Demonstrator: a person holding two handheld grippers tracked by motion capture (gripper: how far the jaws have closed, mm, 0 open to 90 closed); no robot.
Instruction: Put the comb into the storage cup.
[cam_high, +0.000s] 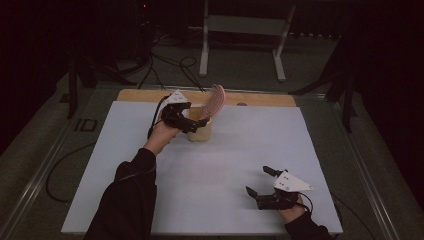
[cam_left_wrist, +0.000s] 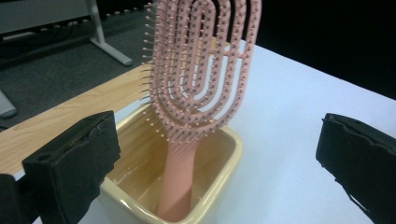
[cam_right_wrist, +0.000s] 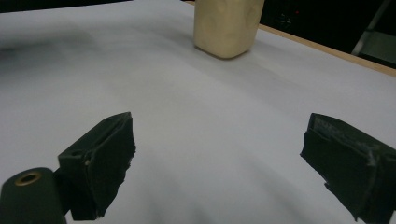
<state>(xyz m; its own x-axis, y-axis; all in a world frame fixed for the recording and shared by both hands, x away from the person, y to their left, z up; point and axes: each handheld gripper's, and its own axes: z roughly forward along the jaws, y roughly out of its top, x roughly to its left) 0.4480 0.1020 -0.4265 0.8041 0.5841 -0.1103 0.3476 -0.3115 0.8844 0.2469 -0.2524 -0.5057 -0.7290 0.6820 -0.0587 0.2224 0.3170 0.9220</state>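
Up at the top centre of the high view, the pink hairbrush (cam_high: 216, 101) stood handle-down in the cream holder (cam_high: 201, 131), head tilted out over the rim. The left gripper (cam_high: 196, 126) sat just beside it, jaws spread wide, gripping nothing. It looked light and stiff, its plastic perhaps slick, so the handle looked the likelier grip than the bristles. The right gripper (cam_high: 260, 182) rested lower right, jaws wide too.

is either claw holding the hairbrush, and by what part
Neither. The hairbrush stands handle-down in the cup; the left claw and right claw are both open.
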